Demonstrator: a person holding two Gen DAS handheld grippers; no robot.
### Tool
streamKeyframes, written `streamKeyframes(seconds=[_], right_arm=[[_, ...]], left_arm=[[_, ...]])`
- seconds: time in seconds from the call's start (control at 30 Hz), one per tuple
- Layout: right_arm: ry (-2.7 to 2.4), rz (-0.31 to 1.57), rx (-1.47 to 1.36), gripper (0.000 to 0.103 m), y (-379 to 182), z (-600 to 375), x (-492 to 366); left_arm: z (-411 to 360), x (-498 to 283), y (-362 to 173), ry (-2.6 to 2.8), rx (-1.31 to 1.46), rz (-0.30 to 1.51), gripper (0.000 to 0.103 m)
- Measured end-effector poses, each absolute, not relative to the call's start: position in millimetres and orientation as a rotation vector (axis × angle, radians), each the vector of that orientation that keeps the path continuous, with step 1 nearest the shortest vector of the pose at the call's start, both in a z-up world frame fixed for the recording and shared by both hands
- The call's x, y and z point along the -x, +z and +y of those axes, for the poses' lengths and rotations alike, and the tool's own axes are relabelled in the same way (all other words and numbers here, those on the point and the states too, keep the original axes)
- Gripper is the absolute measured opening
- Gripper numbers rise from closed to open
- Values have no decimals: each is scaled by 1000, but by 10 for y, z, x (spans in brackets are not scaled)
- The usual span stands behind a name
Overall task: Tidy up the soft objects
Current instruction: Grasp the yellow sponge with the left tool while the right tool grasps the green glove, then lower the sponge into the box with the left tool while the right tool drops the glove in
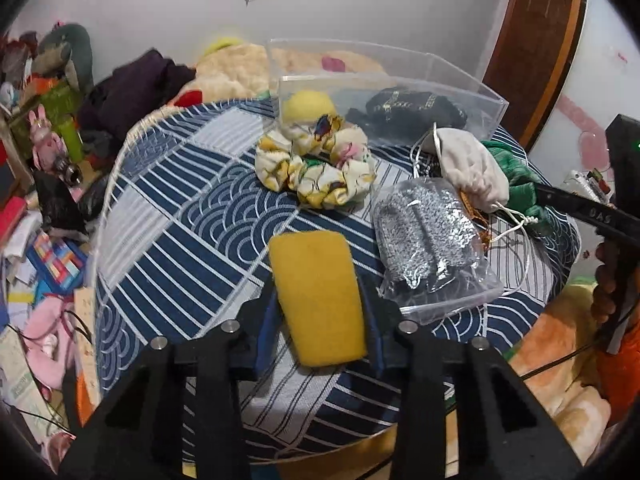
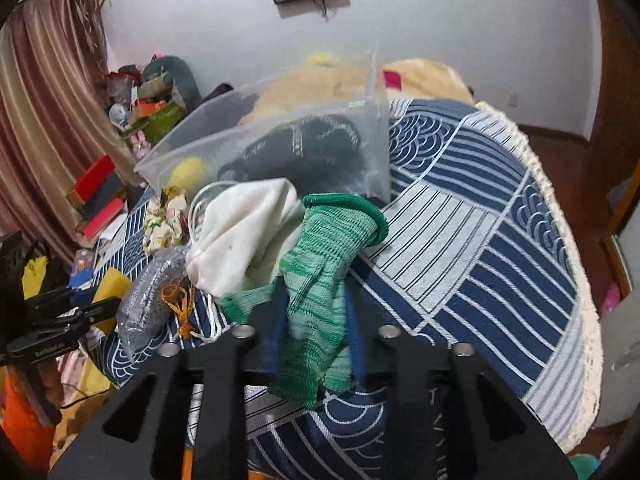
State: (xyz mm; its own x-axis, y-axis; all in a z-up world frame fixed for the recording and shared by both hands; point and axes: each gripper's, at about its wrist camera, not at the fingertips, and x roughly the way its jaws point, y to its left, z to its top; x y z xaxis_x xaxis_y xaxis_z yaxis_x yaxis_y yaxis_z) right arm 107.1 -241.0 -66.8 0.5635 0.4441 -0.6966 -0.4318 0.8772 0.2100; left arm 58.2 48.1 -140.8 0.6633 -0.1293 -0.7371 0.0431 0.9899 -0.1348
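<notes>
My left gripper (image 1: 320, 308) is shut on a yellow sponge (image 1: 316, 292) at the near side of the round table. My right gripper (image 2: 316, 320) is shut on a green knitted glove (image 2: 320, 272), which drapes over its fingers. A clear plastic bin (image 1: 400, 92) stands at the far side and holds a yellow ball (image 1: 306, 106) and a black fabric item (image 1: 408, 108). A floral scrunchie (image 1: 316, 164), a white drawstring pouch (image 1: 468, 164) and a grey item in a clear bag (image 1: 428, 240) lie on the cloth between.
The table wears a blue and white patterned cloth (image 1: 180, 216) with a fringed edge. Clutter of toys, books and clothes (image 1: 44, 200) fills the floor at left. A bed with plush blankets (image 1: 236, 68) lies behind the bin.
</notes>
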Motion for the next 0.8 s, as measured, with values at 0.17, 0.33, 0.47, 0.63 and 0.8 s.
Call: streamKeyframes(seconds=[0.17, 0.33, 0.47, 0.63, 0.8], right_arm=[[482, 739, -14, 19, -460, -2491, -982], [472, 665, 17, 19, -275, -2442, -917], [495, 612, 7, 19, -125, -2418, -927], [521, 545, 12, 19, 70, -2293, -1007], [541, 483, 23, 19, 205, -2156, -1078]], left_arm=[[503, -540, -1217, -85, 85, 781, 36], [534, -599, -955, -72, 83, 709, 36], [545, -689, -748, -69, 84, 648, 36], [538, -853, -480, -70, 93, 564, 36], [453, -1015, -255, -86, 90, 500, 36]])
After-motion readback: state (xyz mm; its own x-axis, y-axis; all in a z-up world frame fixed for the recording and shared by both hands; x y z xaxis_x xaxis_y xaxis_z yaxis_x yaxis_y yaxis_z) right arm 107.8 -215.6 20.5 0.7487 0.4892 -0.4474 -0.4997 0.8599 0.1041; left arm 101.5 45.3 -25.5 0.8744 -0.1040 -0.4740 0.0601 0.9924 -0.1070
